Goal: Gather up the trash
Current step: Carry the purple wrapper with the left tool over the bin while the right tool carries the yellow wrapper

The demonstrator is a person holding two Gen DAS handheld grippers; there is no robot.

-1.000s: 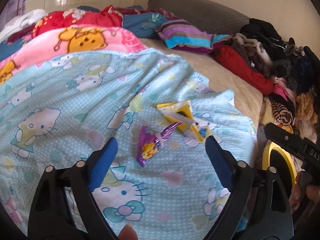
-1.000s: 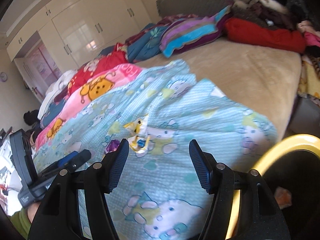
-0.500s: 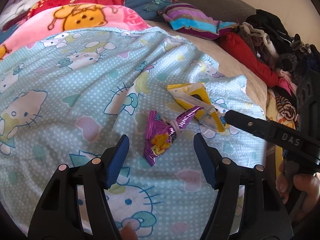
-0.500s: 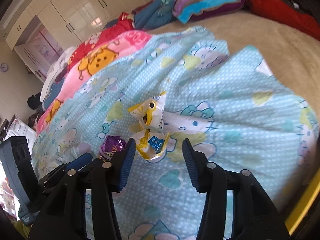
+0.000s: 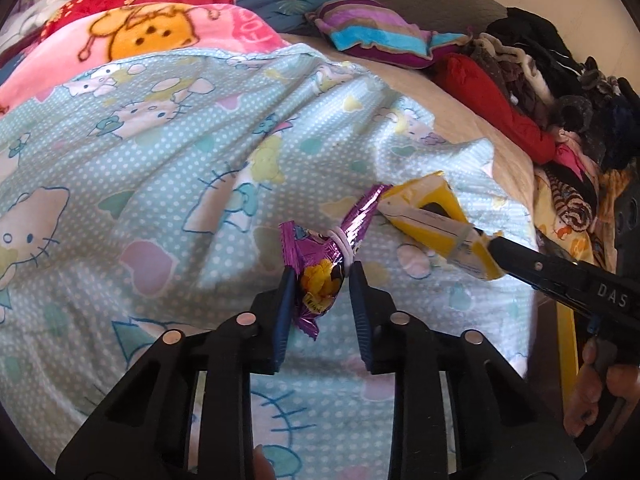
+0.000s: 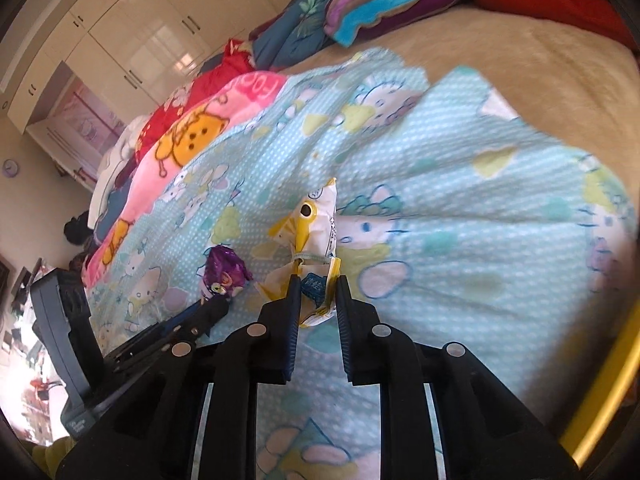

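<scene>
Wrappers lie side by side on the blue cartoon blanket — purple wrapper with its long axis running from the left gripper up and rightward, twisted tail farthest away. Left fingers pinch its near end. Yellow wrapper points away from the right gripper, whose fingers pinch its near end.
</scene>
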